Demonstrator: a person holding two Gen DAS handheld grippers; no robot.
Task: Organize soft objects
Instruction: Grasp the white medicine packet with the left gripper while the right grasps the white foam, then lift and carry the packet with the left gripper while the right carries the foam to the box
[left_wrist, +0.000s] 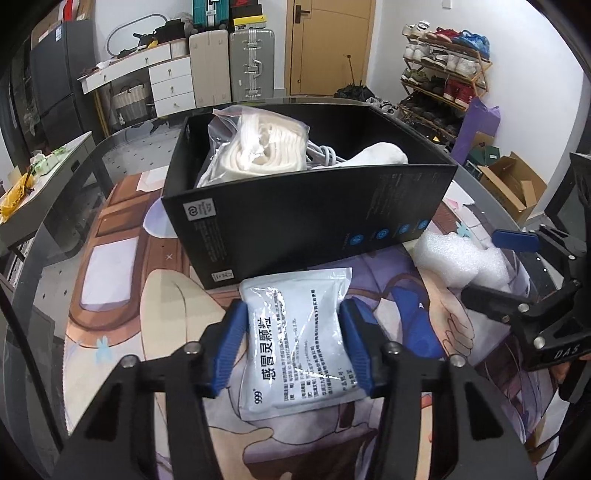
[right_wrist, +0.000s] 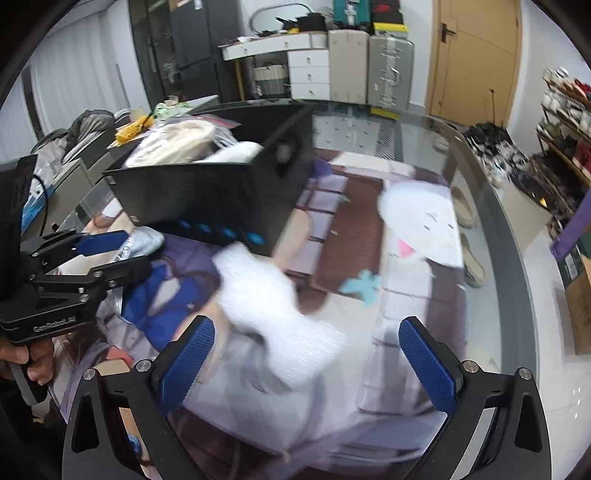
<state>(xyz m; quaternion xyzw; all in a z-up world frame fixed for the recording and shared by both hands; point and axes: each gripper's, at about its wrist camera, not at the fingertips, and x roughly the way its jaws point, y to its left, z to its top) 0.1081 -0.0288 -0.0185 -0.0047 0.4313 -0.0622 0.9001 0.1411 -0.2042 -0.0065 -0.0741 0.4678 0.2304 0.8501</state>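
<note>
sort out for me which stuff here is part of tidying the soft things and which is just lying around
Part of the job:
- white medicine pouch, clamped by the left gripper
- white foam sheet, ahead of the open right gripper
- black box already holding the bagged rope

Just lying about:
- suitcases
- shoe rack
- cardboard carton

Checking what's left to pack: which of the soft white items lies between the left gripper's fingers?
The flat white sachet pack printed with black text. The white foam piece lies loose to its right, and the bagged cream cloth is already in the black box.
</note>
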